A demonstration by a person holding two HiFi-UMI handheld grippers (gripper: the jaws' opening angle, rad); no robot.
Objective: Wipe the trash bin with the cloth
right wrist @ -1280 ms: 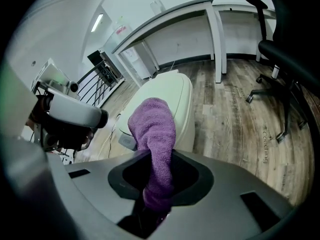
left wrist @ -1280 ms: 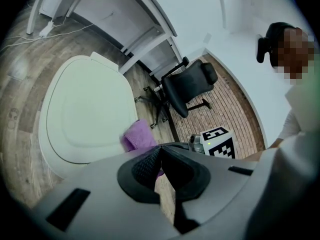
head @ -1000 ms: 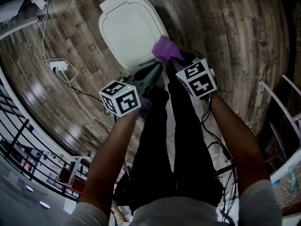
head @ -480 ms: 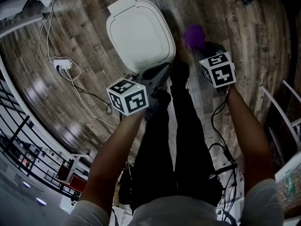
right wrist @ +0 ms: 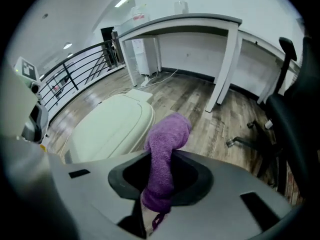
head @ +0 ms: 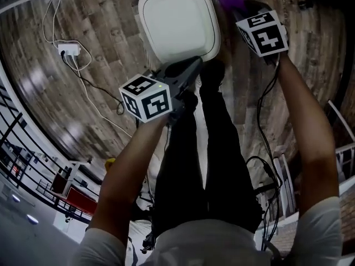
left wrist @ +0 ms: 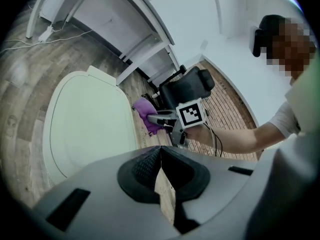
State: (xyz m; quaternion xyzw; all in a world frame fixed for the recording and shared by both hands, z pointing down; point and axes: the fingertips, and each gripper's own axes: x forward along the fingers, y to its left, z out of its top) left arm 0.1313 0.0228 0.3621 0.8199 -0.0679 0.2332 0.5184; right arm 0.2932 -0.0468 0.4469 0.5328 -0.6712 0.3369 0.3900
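R gripper (right wrist: 159, 184) fingers clamp purple cloth (right wrist: 165, 149), held just beside bin (head: 177, 24) on floor, prob. lining up a side wipe. L gripper (left wrist: 162, 179) fingers closed, empty, parked near bin's front, clear of cloth.

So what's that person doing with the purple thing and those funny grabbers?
A person is standing over a white trash bin on the wooden floor, with a grabber in each hand. The right gripper is pinching a purple cloth and holding it just beside the bin's lid, not on it. The left gripper is shut with nothing in it, near the bin's closer edge.
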